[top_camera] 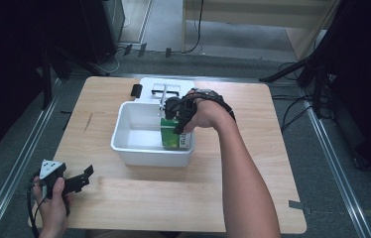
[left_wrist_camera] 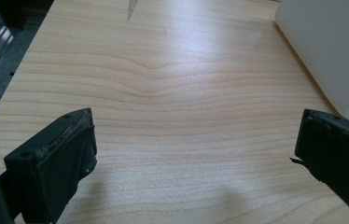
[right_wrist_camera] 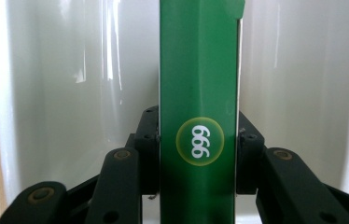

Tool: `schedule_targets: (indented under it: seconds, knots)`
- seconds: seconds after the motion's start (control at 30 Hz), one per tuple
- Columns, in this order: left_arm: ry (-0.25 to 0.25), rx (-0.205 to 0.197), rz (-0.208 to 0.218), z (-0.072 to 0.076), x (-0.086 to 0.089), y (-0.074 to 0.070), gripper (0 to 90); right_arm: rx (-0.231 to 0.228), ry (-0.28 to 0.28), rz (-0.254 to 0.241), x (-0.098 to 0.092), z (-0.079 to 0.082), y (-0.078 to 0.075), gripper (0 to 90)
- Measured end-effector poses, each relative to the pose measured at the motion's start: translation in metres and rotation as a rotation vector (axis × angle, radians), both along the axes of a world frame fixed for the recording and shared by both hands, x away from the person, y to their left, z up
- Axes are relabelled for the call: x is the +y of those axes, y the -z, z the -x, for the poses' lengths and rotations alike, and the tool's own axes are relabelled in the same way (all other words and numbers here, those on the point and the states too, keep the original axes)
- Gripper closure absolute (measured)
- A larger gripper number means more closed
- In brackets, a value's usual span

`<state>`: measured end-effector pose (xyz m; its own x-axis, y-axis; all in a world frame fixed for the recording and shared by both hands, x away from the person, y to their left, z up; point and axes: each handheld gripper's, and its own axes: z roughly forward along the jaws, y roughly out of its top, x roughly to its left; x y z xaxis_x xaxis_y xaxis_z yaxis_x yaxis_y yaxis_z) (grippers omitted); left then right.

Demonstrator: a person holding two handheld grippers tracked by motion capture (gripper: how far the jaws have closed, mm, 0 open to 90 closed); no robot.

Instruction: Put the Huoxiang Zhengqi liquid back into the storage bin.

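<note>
Left gripper (top_camera: 85,175) sits low at the bench's (top_camera: 124,198) near-left corner, held in the person's left hand (top_camera: 52,198), with its grey three-cornered plate (top_camera: 49,168) on top. Jaws point toward the bench middle. In the left gripper view the jaws stand wide apart with bare wood grain between them; nothing is held. The white tub's outer wall (left_wrist_camera: 331,51) shows at that view's upper right, near the right-hand jaw but apart from it.

Mid-bench: a white tub (top_camera: 124,130), rectangular and open-topped, set slightly toward the far edge. A green box (top_camera: 173,133) stands upright inside it, against the tub's right-hand end. The tub's remaining floor is bare white.

Just beyond the tub, at the far edge of the bench, lies a flat white lid-like piece (top_camera: 146,85) with dark slots. A small black object (top_camera: 136,90) rests beside its left edge; too small to tell what.

Right gripper (top_camera: 177,130) comes down into the tub from above, the person's right hand (top_camera: 206,116) wrapped over it and the forearm reaching in from the bench's near edge. In the right gripper view the jaws are closed narrow on the green box (right_wrist_camera: 198,93), pads pressed to both of its long sides. The box face shows a round yellow-ringed badge (right_wrist_camera: 199,141) with white figures. The tub's glossy white walls (right_wrist_camera: 70,93) rise on either side behind it.
</note>
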<state>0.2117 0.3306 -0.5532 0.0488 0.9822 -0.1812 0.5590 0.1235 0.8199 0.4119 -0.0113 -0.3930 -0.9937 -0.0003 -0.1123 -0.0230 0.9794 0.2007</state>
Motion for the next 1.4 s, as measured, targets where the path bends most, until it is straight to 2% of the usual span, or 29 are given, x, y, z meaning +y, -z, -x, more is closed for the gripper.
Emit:
schedule_targets:
  seconds: [0.13, 0.33, 0.43, 0.47, 0.53, 0.67, 0.73, 0.77, 0.9, 0.97, 1.03, 1.1, 1.23, 1.37, 1.4]
  knots:
    - [0.000, 0.000, 0.000, 0.000, 0.000, 0.000, 0.0, 0.004, -0.004, -0.008, 0.000, -0.002, 0.006, 63.1]
    - [0.001, 0.002, 0.002, 0.000, 0.000, 0.000, 0.0, 0.009, 0.012, -0.005, -0.001, -0.001, 0.005, 62.2]
    - [0.001, 0.000, 0.002, 0.000, 0.000, 0.000, 0.0, 0.005, -0.002, -0.020, 0.000, -0.002, 0.004, 61.3]
    - [0.000, 0.001, 0.001, 0.000, 0.000, 0.000, 0.0, 0.005, -0.002, -0.027, 0.000, -0.003, 0.004, 60.4]
    - [0.000, 0.001, 0.001, 0.000, 0.000, 0.000, 0.0, 0.024, 0.029, -0.006, -0.001, 0.000, 0.002, 54.2]
    - [0.001, 0.002, 0.001, 0.000, 0.000, 0.000, 0.0, 0.022, 0.012, -0.012, -0.001, 0.001, 0.000, 49.5]
    - [0.002, 0.002, 0.000, 0.000, 0.000, 0.000, 0.0, 0.011, 0.027, -0.030, -0.002, 0.000, -0.002, 44.6]
    - [0.003, 0.002, -0.001, 0.000, 0.000, 0.000, 0.0, 0.004, 0.071, -0.038, -0.004, -0.001, -0.005, 41.4]
    - [0.003, 0.002, 0.000, 0.000, 0.000, 0.000, 0.0, -0.002, 0.167, -0.080, -0.008, -0.003, -0.012, 34.1]
    - [0.003, 0.003, -0.001, 0.000, 0.000, 0.000, 0.0, -0.008, 0.238, -0.092, -0.011, -0.002, -0.016, 29.7]
    - [0.001, 0.003, -0.002, 0.000, 0.000, 0.000, 0.0, -0.043, 0.305, -0.104, -0.013, 0.001, -0.021, 25.2]
    - [0.002, 0.003, -0.003, 0.000, 0.000, 0.000, 0.0, -0.057, 0.364, -0.107, -0.014, 0.004, -0.026, 20.8]
    - [0.001, 0.002, -0.001, 0.000, 0.000, 0.000, 0.0, -0.049, 0.417, -0.124, -0.017, 0.008, -0.034, 13.0]
    - [0.001, 0.002, -0.001, 0.000, 0.000, 0.000, 0.0, -0.027, 0.514, -0.159, -0.024, 0.010, -0.040, 9.4]
    - [0.001, 0.002, -0.001, 0.000, 0.000, 0.000, 0.0, -0.010, 0.566, -0.156, -0.026, 0.010, -0.042, 7.3]
